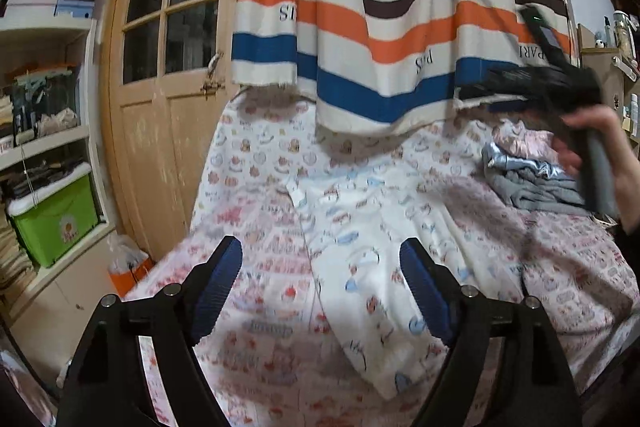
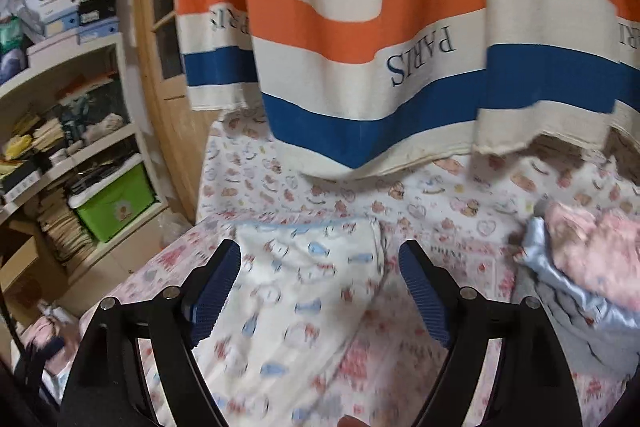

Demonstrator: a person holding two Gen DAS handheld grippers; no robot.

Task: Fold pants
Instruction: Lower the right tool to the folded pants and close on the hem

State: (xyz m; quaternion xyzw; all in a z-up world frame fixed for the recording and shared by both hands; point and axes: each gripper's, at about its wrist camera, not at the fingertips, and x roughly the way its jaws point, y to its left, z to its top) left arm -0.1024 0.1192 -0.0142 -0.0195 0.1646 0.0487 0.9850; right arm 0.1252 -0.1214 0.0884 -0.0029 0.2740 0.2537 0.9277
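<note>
- Striped curtain (image 1: pixel 380 27) hangs behind a bed whose printed sheet (image 1: pixel 256 291) fills the lower view; a wooden door (image 1: pixel 160 67) stands at ten o'clock, with cluttered shelves (image 1: pixel 44 115) at nine.
- White printed pants (image 1: pixel 360 267) lie flat on the sheet, running from centre down toward six o'clock in my left view.
- My left gripper (image 1: pixel 321 289) is spread wide and grips nothing; the pants lie below it.
- My right gripper (image 2: pixel 320 291) is released too, above the pants.
- Piled clothes (image 1: pixel 528 175) sit at three o'clock.
</note>
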